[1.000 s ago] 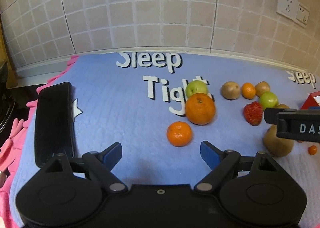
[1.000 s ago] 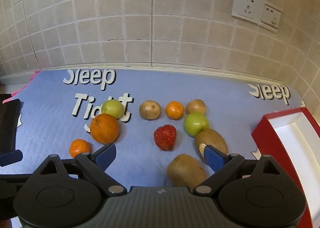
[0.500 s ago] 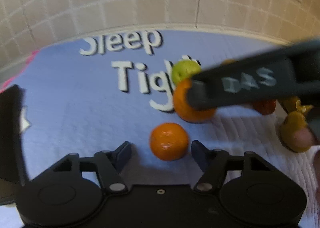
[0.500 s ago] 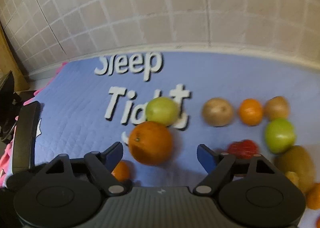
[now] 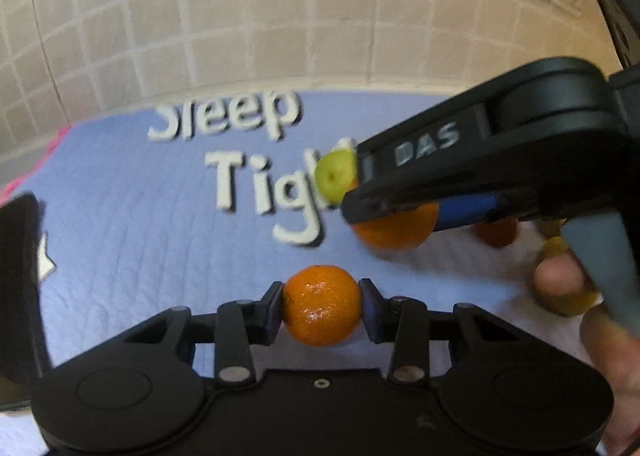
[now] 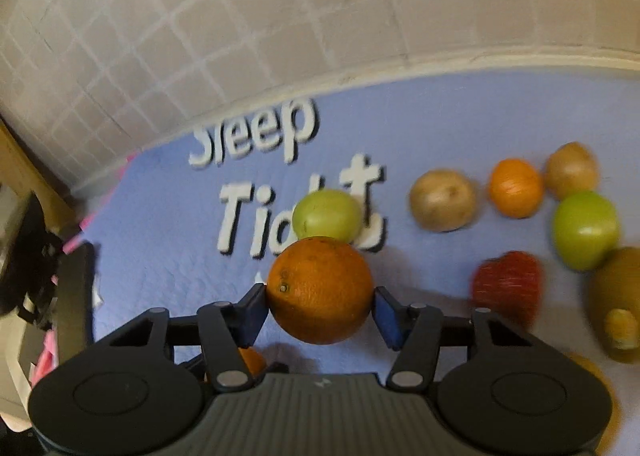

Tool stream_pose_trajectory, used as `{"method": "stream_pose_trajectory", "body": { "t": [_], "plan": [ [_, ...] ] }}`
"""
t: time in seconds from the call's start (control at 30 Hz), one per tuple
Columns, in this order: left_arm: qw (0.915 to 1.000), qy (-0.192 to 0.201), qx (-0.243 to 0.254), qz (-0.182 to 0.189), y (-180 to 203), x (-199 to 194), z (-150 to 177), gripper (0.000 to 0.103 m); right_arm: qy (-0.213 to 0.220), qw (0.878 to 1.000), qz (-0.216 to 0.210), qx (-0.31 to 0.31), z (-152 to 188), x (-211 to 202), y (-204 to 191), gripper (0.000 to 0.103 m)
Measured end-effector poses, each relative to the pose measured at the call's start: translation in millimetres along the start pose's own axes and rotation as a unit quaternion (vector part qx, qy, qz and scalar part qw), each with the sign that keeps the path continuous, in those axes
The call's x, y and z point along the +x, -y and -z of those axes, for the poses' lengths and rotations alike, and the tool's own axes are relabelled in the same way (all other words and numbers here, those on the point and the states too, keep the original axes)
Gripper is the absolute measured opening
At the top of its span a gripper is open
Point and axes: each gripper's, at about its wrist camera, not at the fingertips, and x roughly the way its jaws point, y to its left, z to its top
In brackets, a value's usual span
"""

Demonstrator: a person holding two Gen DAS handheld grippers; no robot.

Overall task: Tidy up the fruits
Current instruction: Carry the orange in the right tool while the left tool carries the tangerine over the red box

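Observation:
A small mandarin lies on the blue blanket, and my left gripper is shut on it, both pads against its sides. A large orange sits just in front of a green apple. My right gripper has its jaws closing around the orange, and both blue pads touch it. In the left wrist view the right gripper crosses from the right and covers the top of the large orange. The mandarin shows partly under the right gripper's body.
To the right lie a brown fruit, a small orange, another brown fruit, a second green apple, a red strawberry and a kiwi. A black object stands at the left. A tiled wall backs the blanket.
Both grippers came down and closed: the left on the mandarin, the right on the large orange. The right gripper swung left from the kiwis to the orange.

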Motion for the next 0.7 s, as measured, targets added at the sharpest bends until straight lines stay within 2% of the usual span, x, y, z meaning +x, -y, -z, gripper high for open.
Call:
{"method": "stream_pose_trajectory", "body": {
  "t": [0.13,0.23,0.33,0.43,0.57,0.63,0.7],
  "plan": [
    [0.9973,0.055,0.017,0.044,23.8,-38.3,-21.7,0.047,0.065,0.998,-0.001,0.022,-7.7,-67.0,21.2,0.058],
    [0.9895,0.107,0.048,0.084,56.4,-70.6,-49.4,0.047,0.133,0.99,0.027,0.023,-16.9,-137.6,40.8,0.058],
    [0.9751,0.161,0.091,0.122,99.6,-103.6,-77.9,0.047,0.205,0.976,0.061,0.029,-24.5,-217.4,66.8,0.058],
    [0.9581,0.199,0.125,0.163,147.2,-131.0,-104.3,0.047,0.253,0.961,0.105,0.04,-23.9,-282.6,94.0,0.059],
    [0.9362,0.219,0.162,0.222,207.2,-151.2,-127.9,0.047,0.298,0.939,0.156,0.07,-11.3,-353.5,140.0,0.059],
    [0.9259,0.22,0.181,0.248,240.0,-150.0,-136.1,0.047,0.307,0.93,0.182,0.088,-2.4,-373.0,164.3,0.059],
    [0.9202,0.201,0.191,0.276,269.5,-139.7,-140.2,0.047,0.3,0.924,0.207,0.114,6.6,-379.5,190.8,0.059]
  ]
}}
